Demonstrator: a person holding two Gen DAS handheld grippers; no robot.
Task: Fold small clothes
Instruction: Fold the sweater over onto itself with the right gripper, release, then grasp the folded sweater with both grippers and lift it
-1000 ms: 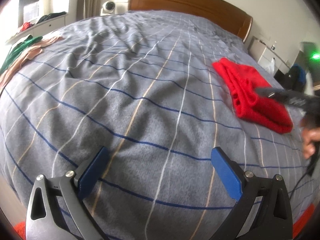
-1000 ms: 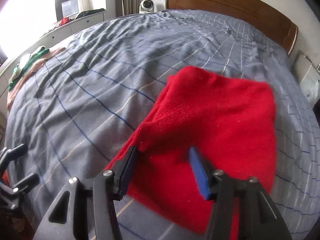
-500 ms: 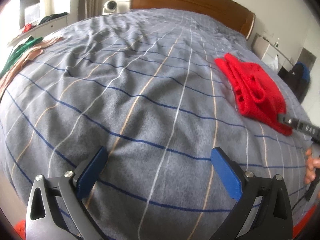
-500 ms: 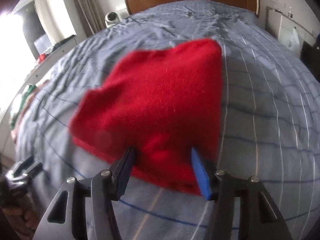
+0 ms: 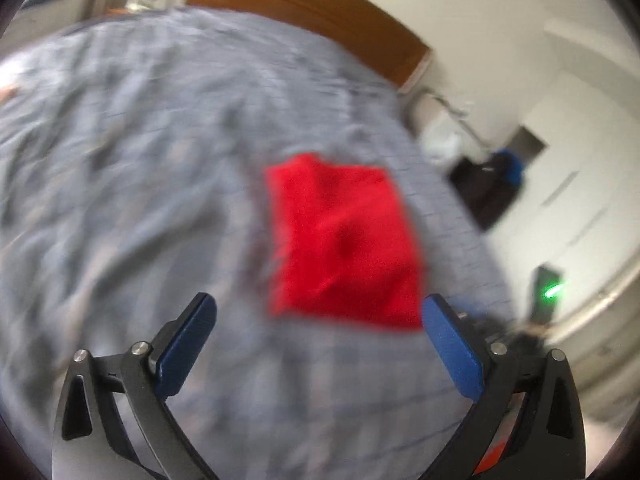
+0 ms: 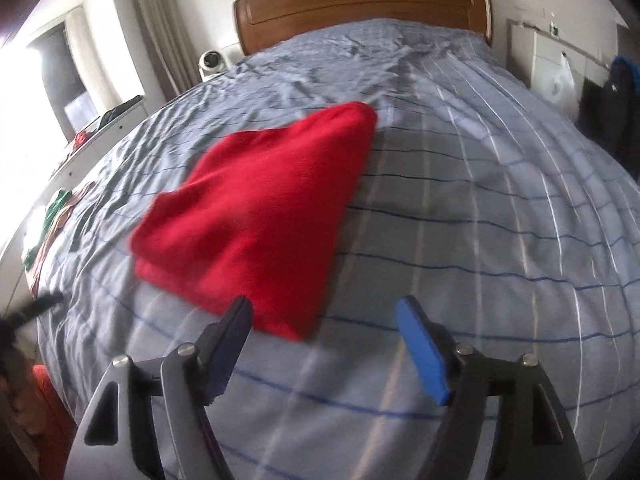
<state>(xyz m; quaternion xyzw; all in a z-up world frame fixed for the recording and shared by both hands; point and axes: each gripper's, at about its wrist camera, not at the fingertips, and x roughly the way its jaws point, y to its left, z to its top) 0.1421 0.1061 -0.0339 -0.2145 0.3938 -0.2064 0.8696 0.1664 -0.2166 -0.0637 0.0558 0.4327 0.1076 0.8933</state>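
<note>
**K:** Since half a second ago the right tongs let go of the red cloth; their blue pads went from narrow around its near edge to wide apart with nothing between. Left view swung hard toward the cloth and is motion-blurred.

**M:** Left side state?

**K:** Left tongs spread wide, empty, same gap as before. They hang over the bed, angled down at it. Red cloth sits just ahead, between the pad lines, nearer the right pad. Not touching as far as I can tell.

**M:** Cloth shape?

**K:** Folded, layered, flat on the striped grey bedspread. In the right view it runs from just ahead of the left pad up toward the headboard, left of the tongs' centreline. Near corner is close to that pad; contact unclear.

**M:** Anything else?

**K:** Green and tan clothes at the bed's far left edge, well apart from the red one.
</note>
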